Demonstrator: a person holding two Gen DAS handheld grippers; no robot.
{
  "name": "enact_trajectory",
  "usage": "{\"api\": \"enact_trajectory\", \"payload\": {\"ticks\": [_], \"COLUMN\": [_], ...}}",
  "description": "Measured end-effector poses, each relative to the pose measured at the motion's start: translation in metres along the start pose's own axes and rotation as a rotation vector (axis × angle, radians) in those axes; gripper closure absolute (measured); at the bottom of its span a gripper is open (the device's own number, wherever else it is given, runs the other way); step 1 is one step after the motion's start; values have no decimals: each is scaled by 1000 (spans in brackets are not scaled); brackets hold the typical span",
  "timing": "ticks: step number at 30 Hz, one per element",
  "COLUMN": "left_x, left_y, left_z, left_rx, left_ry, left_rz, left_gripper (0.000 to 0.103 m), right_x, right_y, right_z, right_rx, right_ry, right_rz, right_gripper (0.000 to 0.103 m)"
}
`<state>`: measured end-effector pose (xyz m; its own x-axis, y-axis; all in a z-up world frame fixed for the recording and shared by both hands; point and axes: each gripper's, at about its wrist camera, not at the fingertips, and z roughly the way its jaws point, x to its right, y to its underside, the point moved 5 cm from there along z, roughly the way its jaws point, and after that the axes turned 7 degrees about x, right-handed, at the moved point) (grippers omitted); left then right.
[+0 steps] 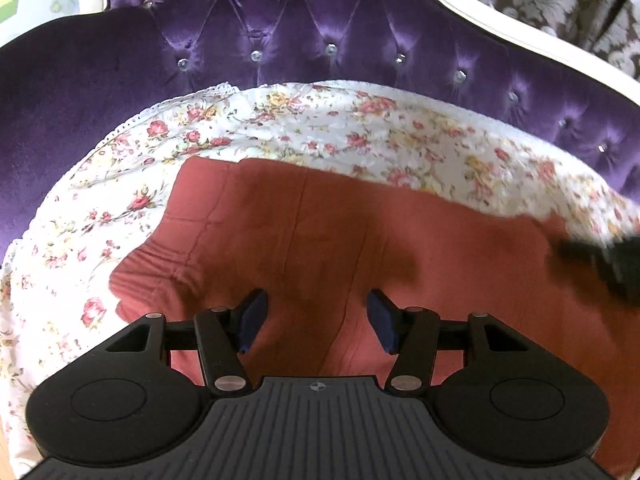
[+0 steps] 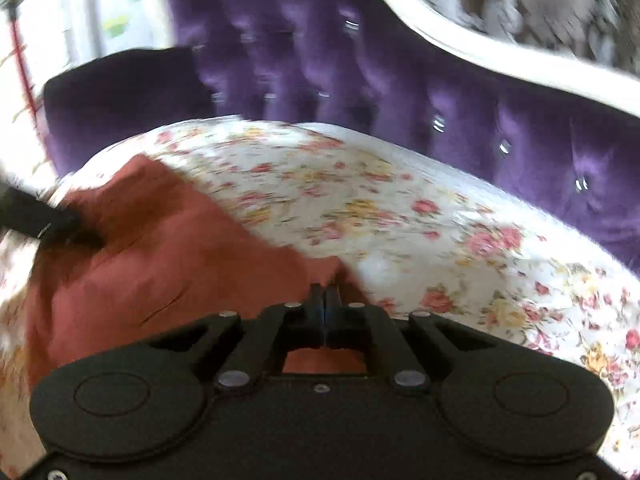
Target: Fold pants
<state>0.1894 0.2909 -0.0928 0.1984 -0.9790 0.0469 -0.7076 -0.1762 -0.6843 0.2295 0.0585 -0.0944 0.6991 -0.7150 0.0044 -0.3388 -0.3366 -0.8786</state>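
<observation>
The rust-red pants lie spread on a floral sheet over a purple sofa seat. Their elastic waistband is at the left in the left wrist view. My left gripper is open and empty, its blue pads hovering just above the middle of the pants. My right gripper is shut on the pants' right edge; the pants stretch away to the left in that blurred view. The right gripper shows as a dark blur in the left wrist view, and the left one in the right wrist view.
The tufted purple sofa back with crystal buttons and a white frame rises behind the seat. A dark purple armrest stands at the left. The floral sheet extends right of the pants.
</observation>
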Motion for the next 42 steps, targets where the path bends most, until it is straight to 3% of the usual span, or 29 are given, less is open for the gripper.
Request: {"api": "enact_trajectory", "payload": {"ticks": [5,7,9,11,12,13,14,16,17,21,23,24,25,27,28,30,34,36,37,40,42], "left_x": [21,31,39,46,50,55,59,60,60,55,56,56,57,57,57,58,56,55,56,64,73], "left_y": [-16,-21,-20,-12,-10,-10,-10,-9,-9,-11,-10,-10,-9,-8,-7,-6,-6,-6,-5,2,11], "left_z": [13,17,25,40,40,40,40,40,40,42,41,40,39,39,38,38,37,34,31,18,7], "left_rx": [30,39,-3,-97,-88,-83,-75,-67,-67,-75,-74,-73,-71,-66,-63,-57,-49,-34,-23,22,36], "left_ry": [-57,-21,20,-20,-40,-59,-75,-87,-88,-71,-69,-69,-68,-66,-65,-67,-59,-68,-81,-87,-31], "left_rz": [6,-24,-63,-31,4,43,78,102,104,87,88,91,94,109,115,132,146,151,164,238,253], "left_gripper": [49,49,49,48,48,48,47,47,47,46,46,46,46,45,45,45,45,45,46,46,46], "right_x": [-33,-35,-32,-29,-28,-26,-24,-20,-18,-9,-3,2,10,34,46,57,57,61,62,66,64], "right_y": [27,33,32,28,26,24,21,14,11,-1,-6,-8,-9,-11,-10,-5,0,-1,-4,-12,-8], "right_z": [-10,-8,-8,-11,-10,-9,-8,-7,-6,6,11,16,21,36,47,62,59,46,35,-9,-39], "right_rx": [-29,-25,-20,-10,-7,-7,0,35,45,44,47,43,27,17,-9,-41,-9,15,40,104,96], "right_ry": [-25,-9,-11,-29,-34,-38,-45,-49,-59,-140,-149,-128,-90,-6,-19,-21,-19,-20,14,83,100], "right_rz": [-50,-60,-30,-22,-20,-17,-11,10,25,116,162,186,202,244,300,367,397,435,432,402,401], "right_gripper": [97,97,96,91,89,78,59,43,41,43,49,66,92,96,97,98,100,88,69,63,63]}}
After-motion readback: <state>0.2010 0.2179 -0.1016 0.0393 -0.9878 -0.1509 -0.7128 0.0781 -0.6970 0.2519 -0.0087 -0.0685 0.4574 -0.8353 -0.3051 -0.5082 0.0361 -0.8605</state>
